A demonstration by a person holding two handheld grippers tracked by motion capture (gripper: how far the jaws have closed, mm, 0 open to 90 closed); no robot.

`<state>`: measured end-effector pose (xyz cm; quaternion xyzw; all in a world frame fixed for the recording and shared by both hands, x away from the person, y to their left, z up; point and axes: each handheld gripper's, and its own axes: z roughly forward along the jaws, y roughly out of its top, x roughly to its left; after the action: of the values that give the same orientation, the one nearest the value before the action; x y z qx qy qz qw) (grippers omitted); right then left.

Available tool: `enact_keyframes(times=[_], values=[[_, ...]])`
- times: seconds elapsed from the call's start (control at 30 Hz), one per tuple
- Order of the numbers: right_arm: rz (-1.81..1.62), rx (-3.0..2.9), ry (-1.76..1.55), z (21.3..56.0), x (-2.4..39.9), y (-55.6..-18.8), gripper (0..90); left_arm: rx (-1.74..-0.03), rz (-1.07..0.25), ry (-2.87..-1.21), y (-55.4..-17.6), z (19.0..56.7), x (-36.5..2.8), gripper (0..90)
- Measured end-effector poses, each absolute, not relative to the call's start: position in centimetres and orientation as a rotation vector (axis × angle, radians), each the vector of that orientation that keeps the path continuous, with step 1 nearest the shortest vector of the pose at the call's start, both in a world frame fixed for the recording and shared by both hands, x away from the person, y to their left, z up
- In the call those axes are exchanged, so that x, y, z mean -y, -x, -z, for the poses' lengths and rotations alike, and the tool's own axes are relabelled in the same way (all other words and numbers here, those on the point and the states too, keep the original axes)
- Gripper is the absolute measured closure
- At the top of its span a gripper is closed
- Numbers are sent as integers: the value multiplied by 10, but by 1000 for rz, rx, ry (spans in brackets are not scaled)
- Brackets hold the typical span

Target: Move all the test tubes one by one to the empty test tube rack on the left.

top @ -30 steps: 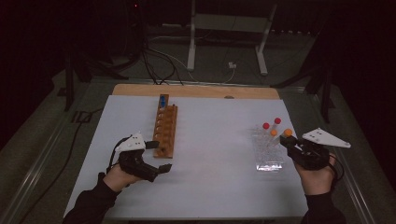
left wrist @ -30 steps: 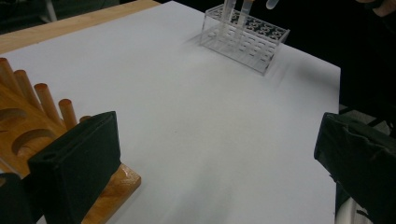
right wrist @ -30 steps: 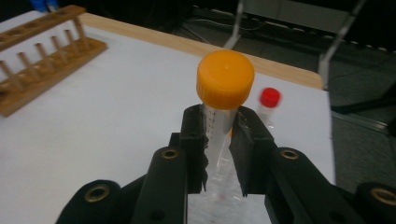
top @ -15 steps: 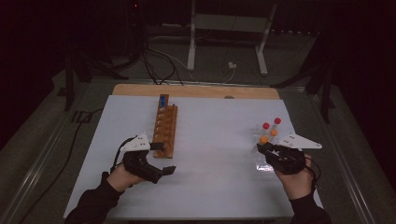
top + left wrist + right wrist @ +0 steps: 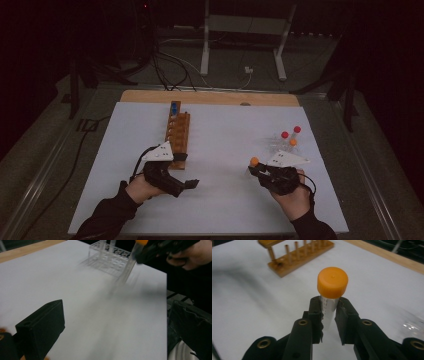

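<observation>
wooden rack (image 5: 178,132), clear rack (image 5: 108,257), white table (image 5: 225,200)

High view looked forward and down over the white table sheet (image 5: 220,200), left gripper view sat low, facing the clear plastic rack (image 5: 110,257), right gripper view sat close, facing the wooden rack (image 5: 299,257), all three shared the sheet.

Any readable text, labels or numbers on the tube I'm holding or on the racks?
None readable.
Orange-capped tube in the right claw: a row of fine marks down its side, too small to read.
Wooden rack: no lettering visible.
Clear rack: blurred, nothing legible.
</observation>
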<state>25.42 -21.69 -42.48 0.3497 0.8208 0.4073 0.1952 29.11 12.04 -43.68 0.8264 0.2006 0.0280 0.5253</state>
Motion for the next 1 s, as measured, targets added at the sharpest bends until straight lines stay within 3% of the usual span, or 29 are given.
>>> enact_keyframes(times=[0.37, 0.6, 1.0], values=[[-1173, -2377, -922, 433, 198, -249, 754, -377, -27, -1977, -295, 425, -87, 77], [-1174, -2396, -903, 435, 192, -247, 753, -340, -10, -1977, -299, 421, -66, 166], [-1178, -2402, -898, 435, 190, -247, 753, -281, 24, -1980, -303, 421, -32, 457]])
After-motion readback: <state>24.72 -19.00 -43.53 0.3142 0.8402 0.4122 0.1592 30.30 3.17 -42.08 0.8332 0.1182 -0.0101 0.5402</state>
